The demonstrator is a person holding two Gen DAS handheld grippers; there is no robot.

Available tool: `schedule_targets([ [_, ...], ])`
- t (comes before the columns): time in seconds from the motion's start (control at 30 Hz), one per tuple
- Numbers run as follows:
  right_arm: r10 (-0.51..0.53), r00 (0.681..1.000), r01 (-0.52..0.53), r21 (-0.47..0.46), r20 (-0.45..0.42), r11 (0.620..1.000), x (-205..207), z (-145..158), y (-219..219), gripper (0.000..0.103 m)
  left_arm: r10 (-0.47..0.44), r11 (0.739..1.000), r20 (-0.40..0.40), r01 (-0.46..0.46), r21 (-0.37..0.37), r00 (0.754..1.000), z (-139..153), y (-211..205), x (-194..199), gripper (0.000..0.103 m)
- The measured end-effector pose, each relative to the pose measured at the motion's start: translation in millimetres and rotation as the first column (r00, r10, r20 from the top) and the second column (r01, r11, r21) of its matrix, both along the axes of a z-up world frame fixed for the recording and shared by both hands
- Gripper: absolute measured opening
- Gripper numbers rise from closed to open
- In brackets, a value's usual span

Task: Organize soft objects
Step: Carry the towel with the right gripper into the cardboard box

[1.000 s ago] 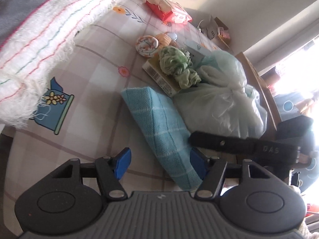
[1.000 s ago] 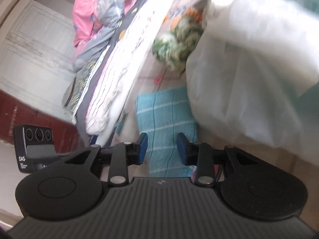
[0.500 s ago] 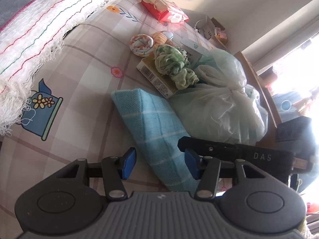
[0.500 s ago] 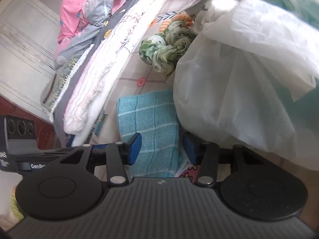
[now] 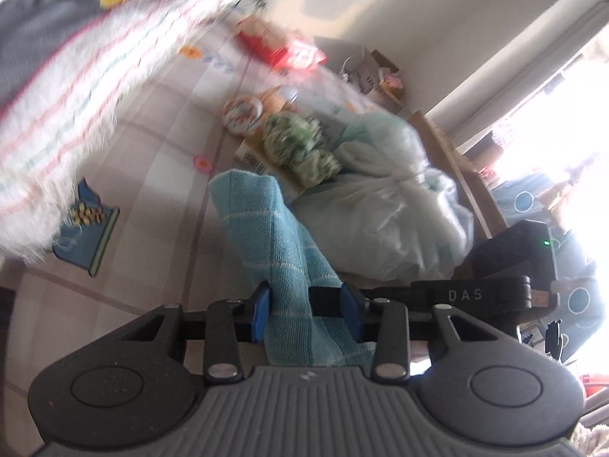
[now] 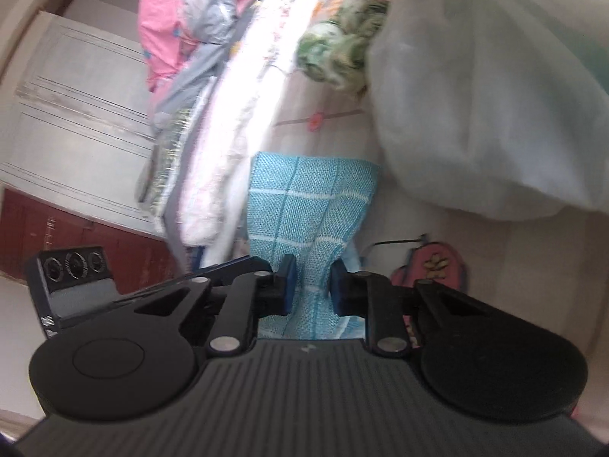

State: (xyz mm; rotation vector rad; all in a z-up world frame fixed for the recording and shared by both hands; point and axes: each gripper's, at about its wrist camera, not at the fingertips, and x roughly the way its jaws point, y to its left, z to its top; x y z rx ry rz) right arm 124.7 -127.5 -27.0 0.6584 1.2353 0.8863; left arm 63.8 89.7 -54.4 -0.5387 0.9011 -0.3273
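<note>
Left wrist view: left gripper (image 5: 304, 314) and right gripper (image 6: 309, 285), jaws just closed, clamp towel (image 5: 274, 228). Risk: uneven lift drags bag (image 5: 384, 205).

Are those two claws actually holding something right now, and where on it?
Yes: both hold the blue checked towel. The left gripper and the right gripper have just closed on its bunched near end, side by side.

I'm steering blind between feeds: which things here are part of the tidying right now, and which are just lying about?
In hand:
- teal checked cloth, pinched at its near end by both grippers
- left gripper, jaws just closing on it
- right gripper, jaws just closed on it

Lying about:
- tied plastic bag
- green scrunched fabric
- flat box under it
- red packet
- fringed white blanket
</note>
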Motion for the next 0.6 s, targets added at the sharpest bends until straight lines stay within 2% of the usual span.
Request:
schedule_targets([
  [0.2,-0.013,0.997,0.008,0.074,0.074,0.997,-3,37,-14,0.016,-0.052,0.999,0.104,0.051,0.016,0.993,43,-12,-4,0.042],
  [0.33,-0.081,0.985,0.065,0.107,0.151,0.992,-5,70,-50,0.015,-0.138,0.990,0.177,0.129,0.060,0.974,77,-48,14,0.043],
  [0.47,-0.195,0.955,0.174,0.112,0.222,0.978,-3,100,-113,0.015,-0.256,0.967,0.231,0.247,0.068,0.939,102,-103,45,0.043],
  [0.6,-0.308,0.904,0.306,0.052,0.296,0.950,-3,126,-190,0.015,-0.393,0.919,0.264,0.388,0.075,0.881,112,-181,85,0.043],
])
